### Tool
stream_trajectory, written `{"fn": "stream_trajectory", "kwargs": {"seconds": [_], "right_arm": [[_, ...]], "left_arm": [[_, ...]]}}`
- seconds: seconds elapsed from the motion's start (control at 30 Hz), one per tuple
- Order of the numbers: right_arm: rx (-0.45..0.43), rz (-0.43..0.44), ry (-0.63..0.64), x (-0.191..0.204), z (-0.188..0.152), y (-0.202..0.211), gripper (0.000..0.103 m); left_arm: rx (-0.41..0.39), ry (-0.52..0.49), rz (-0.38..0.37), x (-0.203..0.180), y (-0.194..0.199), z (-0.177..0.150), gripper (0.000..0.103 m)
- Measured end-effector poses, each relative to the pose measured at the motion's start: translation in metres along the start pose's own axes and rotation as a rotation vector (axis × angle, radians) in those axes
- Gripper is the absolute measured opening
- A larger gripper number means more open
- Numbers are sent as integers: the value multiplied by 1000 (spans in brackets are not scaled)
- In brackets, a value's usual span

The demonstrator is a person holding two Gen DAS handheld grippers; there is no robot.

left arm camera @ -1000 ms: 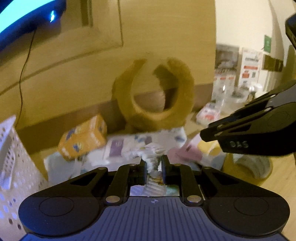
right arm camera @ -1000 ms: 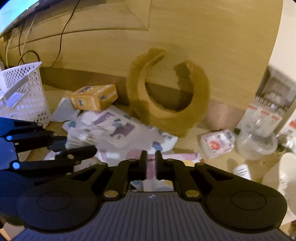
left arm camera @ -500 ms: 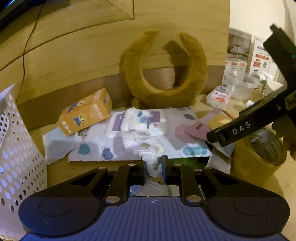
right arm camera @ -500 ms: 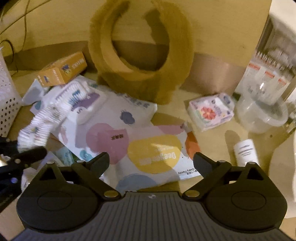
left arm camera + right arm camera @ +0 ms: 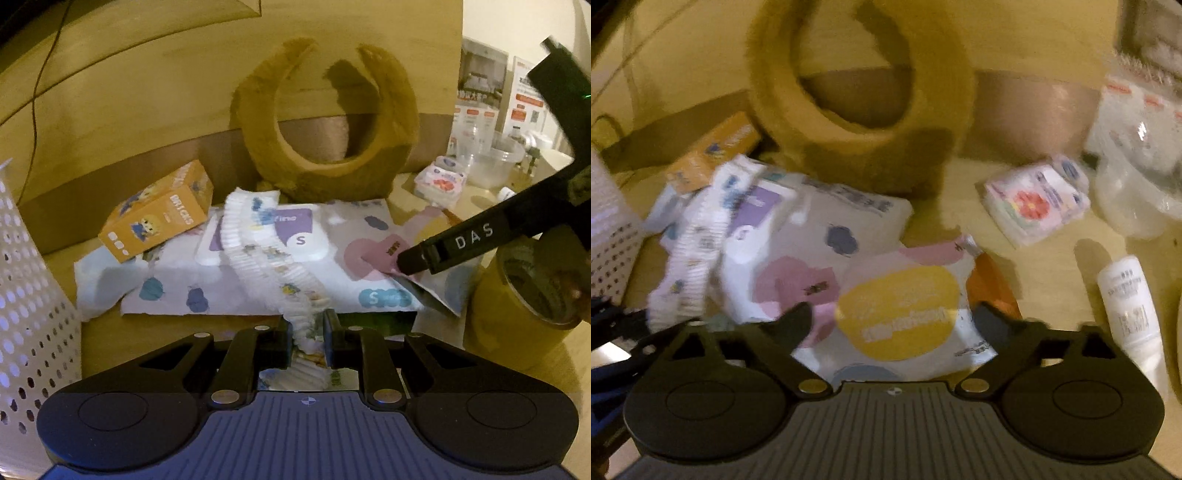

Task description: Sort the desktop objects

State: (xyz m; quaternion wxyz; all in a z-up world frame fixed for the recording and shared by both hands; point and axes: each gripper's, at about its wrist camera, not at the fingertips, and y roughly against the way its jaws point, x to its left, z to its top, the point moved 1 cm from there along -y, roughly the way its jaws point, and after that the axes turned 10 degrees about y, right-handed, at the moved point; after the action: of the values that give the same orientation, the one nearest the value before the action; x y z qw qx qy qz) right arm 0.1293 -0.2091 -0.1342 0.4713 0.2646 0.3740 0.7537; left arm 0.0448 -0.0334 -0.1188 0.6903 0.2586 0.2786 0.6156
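The left gripper (image 5: pixel 308 334) jaws pinch the diaper (image 5: pixel 266 254) to lift it, while the right gripper (image 5: pixel 892 317) jaws are closing around the colourful pack (image 5: pixel 897 314), not yet touching.

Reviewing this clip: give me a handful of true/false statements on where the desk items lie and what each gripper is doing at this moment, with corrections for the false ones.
1. The left gripper is clamped on a white frilled strip of printed diapers. True.
2. The orange cardboard box with cartoon print lies inside the white perforated plastic basket. False: it lies on the desk, outside the basket.
3. The right gripper has its jaws apart, closing around the white packet with a yellow circle. True.
4. The brown furry crescent-shaped cushion lies flat on the desk. False: it stands upright against the wooden wall.
5. The white cylindrical bottle stands upright. False: it lies on its side.
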Motion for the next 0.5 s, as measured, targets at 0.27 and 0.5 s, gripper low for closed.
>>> {"fn": "stream_trajectory", "kwargs": {"seconds": [0.27, 0.5], "right_arm": [[-32, 48, 146, 43, 8, 21, 6], [-186, -140, 309, 75, -14, 53, 97]], "left_arm": [[-3, 4, 4, -7, 0, 1, 14], [-2, -14, 4, -5, 3, -5, 17]]}}
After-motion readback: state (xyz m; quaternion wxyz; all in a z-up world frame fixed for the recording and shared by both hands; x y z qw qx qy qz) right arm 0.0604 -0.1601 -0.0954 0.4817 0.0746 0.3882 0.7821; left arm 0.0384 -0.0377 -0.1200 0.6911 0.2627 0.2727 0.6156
